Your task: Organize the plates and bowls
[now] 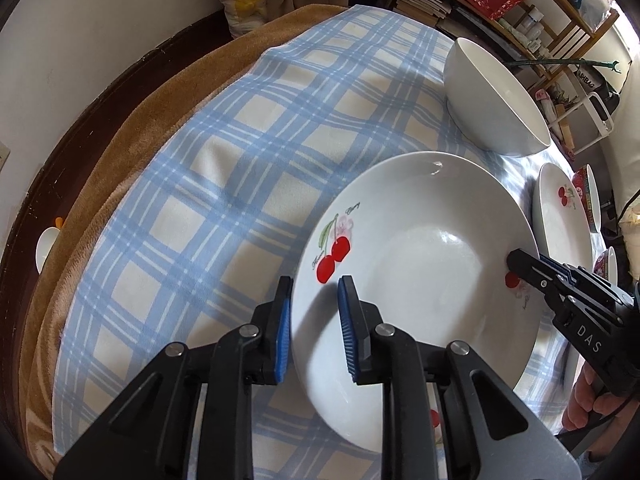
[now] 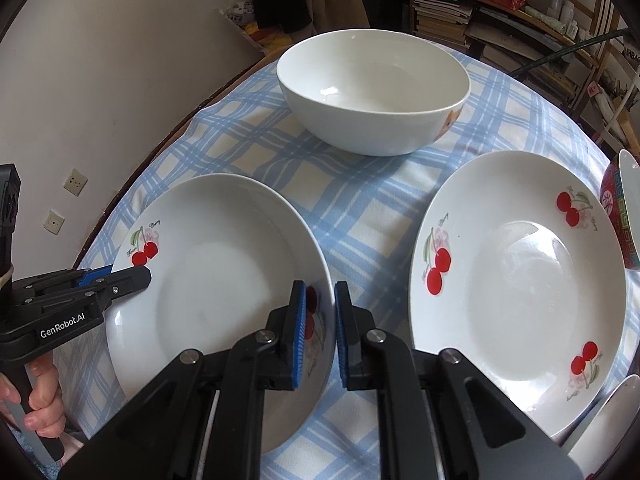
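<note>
We are finding the left gripper [image 1: 313, 312] standing astride the left rim of the near cherry plate [image 1: 420, 272], one blue pad outside the rim and one inside, with daylight showing between the pads and the china; the jaws are parted and gripping nothing. The right gripper [image 2: 320, 320] is straddling the opposite rim of the same plate [image 2: 224, 300] in like fashion, jaws apart, one pad over the printed cherries and one over the cloth. We cannot tell whether any pad is touching the rim.

The plate is lying flat on the checked tablecloth [image 1: 224, 184] and is holding nothing. A second cherry plate [image 2: 520, 288] is sitting just beside it to the right, a strip of cloth between them, also bare inside. A white bowl [image 2: 372, 88] is standing upright beyond both plates, with nothing in it. A red patterned bowl [image 2: 618, 216] is showing at the right edge, partly cut off.

Left of the gripped plate, the cloth is running unoccupied to the brown blanket [image 1: 132, 128] at the table's border. A cluttered shelf [image 1: 532, 12] is standing beyond the far side.

Both tools are reaching in low from the near edge, each held by a bare hand [image 2: 38, 400] on its handle.
</note>
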`<move>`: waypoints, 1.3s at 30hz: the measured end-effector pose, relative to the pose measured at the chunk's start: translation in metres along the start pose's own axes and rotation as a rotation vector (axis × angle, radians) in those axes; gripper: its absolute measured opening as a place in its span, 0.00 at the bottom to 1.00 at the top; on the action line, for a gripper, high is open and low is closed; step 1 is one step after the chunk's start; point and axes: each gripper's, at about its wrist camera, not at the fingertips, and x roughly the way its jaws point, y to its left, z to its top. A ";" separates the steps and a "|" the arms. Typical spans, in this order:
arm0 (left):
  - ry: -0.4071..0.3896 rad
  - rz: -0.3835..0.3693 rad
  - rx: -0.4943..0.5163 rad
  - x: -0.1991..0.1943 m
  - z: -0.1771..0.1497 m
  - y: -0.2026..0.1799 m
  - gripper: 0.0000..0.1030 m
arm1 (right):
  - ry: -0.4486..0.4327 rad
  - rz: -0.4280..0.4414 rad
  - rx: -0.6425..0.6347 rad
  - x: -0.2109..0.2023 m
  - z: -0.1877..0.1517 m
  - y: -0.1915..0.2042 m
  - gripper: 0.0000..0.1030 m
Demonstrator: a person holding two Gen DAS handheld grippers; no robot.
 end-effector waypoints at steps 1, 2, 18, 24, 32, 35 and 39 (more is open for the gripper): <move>0.002 0.006 0.007 -0.001 -0.002 0.001 0.21 | 0.002 0.003 0.004 -0.002 -0.002 0.000 0.14; 0.000 0.015 0.016 -0.002 -0.005 0.000 0.21 | 0.005 0.003 0.000 -0.003 -0.005 0.001 0.14; 0.019 0.025 0.158 -0.014 -0.041 -0.047 0.22 | 0.014 -0.004 0.038 -0.036 -0.063 -0.029 0.14; 0.034 -0.001 0.199 -0.014 -0.053 -0.064 0.22 | -0.002 -0.025 0.055 -0.053 -0.079 -0.042 0.14; 0.043 0.016 0.295 -0.012 -0.071 -0.094 0.22 | 0.015 -0.028 0.123 -0.063 -0.108 -0.065 0.14; 0.055 0.015 0.305 -0.011 -0.076 -0.098 0.22 | 0.021 -0.024 0.132 -0.064 -0.118 -0.069 0.14; 0.078 0.002 0.302 -0.006 -0.078 -0.098 0.22 | 0.017 -0.031 0.137 -0.066 -0.125 -0.074 0.14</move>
